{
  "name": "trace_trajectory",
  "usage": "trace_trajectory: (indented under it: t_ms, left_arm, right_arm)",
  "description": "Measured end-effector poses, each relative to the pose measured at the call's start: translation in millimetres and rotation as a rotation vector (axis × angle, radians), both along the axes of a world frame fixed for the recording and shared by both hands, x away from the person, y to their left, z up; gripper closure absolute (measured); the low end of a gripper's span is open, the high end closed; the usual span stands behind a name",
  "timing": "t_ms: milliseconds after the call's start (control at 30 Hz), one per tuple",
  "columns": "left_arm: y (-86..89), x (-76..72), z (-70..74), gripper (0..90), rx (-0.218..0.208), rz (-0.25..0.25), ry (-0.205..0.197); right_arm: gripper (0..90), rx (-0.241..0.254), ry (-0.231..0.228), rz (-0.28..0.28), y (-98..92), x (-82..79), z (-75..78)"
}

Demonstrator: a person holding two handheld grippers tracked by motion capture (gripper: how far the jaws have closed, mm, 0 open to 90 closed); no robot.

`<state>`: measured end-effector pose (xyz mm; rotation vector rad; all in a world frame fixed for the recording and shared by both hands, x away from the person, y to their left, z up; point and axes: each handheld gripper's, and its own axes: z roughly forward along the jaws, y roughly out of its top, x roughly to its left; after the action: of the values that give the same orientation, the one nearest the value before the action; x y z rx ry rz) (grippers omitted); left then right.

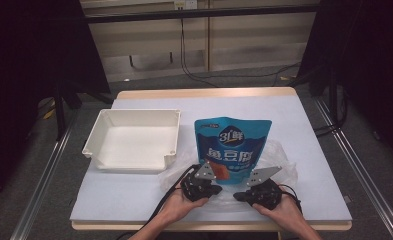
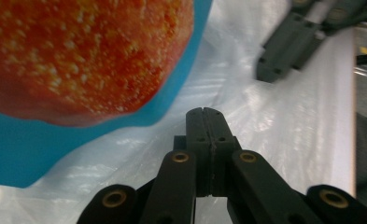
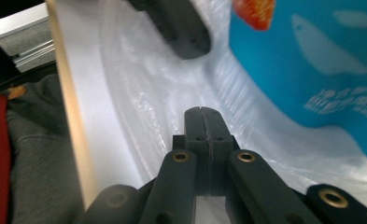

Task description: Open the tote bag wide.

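Near the surface's front edge, a blue snack pouch (image 1: 232, 145) lies on a clear plastic bag (image 1: 279, 160) (crinkled, spread flat). The left tongs (image 1: 215, 190) and right tongs (image 1: 238, 196) rest on the plastic just before the pouch, tips facing each other, each pair pressed together with nothing between. A white tray (image 1: 134, 140) sits toward the left edge

Left gripper (image 2: 208, 112): two black jaws rising from 6 o'clock, pressed together, nothing visible between them. Clear plastic bag (image 2: 246, 116): crinkled, spread beneath the jaws, from centre to 3 o'clock. Blue pouch (image 2: 41, 140): at 10 o'clock, printed with an orange-red speckled picture, lying over the plastic. Right gripper (image 2: 291, 44): dark, blurred, at 1 o'clock. Table (image 2: 330, 107): pale strip at 3 o'clock.
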<state>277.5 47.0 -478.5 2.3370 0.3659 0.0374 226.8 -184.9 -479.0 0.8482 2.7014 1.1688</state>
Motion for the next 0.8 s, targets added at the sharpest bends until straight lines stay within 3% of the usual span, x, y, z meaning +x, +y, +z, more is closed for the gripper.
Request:
trace_trajectory:
  t_ms: [67,100,133,200,233,267,300,400,500,533,567,600,633,700,800]
  left_arm:
    - [-0.7,-1.7,-0.6,90.0,-0.012,0.012,-0.002]
    - [0.2,-1.0,0.8,90.0,0.014,-0.004,-0.016]
    - [-0.2,-1.3,-0.8,90.0,-0.015,0.011,-0.004]
    - [1.2,1.0,-0.6,90.0,-0.017,0.02,0.004]
    - [2.7,2.3,0.4,89.6,0.002,0.02,0.013]
    - [2.4,2.0,-0.7,89.4,-0.027,0.034,0.037]
    - [3.6,3.6,0.0,89.1,-0.014,0.008,0.027]
    - [5.2,0.9,-0.7,86.1,-0.032,-0.023,0.004]
    - [7.0,1.6,0.1,87.2,-0.034,-0.023,0.032]
    - [7.7,2.6,0.7,87.6,-0.029,-0.028,0.024]
    - [8.3,2.5,1.3,87.5,-0.046,-0.021,0.041]
    - [9.3,2.9,1.9,86.7,-0.061,-0.016,0.051]
    - [11.1,3.2,5.1,85.0,-0.045,-0.019,0.04]
    - [12.8,2.4,6.6,81.1,-0.091,-0.01,0.043]
    - [16.4,0.5,11.4,73.7,-0.103,-0.004,0.032]
  right_arm:
    - [90.0,-0.001,0.002,0.0,-1.5,-4.1,0.2]
    - [90.0,-0.005,0.0,-0.002,-1.8,-6.0,0.4]
    - [90.0,-0.006,0.0,-0.002,-2.1,-7.3,0.5]
    - [90.0,-0.002,0.001,0.008,-3.2,-8.2,0.3]
    - [90.0,-0.004,0.0,0.005,-3.7,-8.9,0.3]
    - [90.0,-0.004,-0.002,0.014,-4.2,-9.3,0.3]
    - [90.0,-0.008,0.0,0.015,-4.8,-9.9,0.7]
    - [90.0,-0.01,0.0,0.034,-6.7,-11.0,1.1]
    - [90.0,-0.01,-0.006,0.025,-6.6,-12.1,1.2]
    - [90.0,-0.011,-0.019,0.013,-6.7,-12.0,1.0]
    - [90.0,-0.01,-0.025,0.004,-6.9,-11.8,0.6]
    - [90.0,0.0,-0.03,0.006,-7.8,-11.6,0.9]
    - [89.2,0.008,-0.049,-0.007,-9.5,-11.1,1.5]
    - [88.2,0.044,-0.059,-0.029,-14.5,-9.5,4.5]
    - [80.3,0.103,-0.084,-0.067,-22.1,-9.4,9.4]
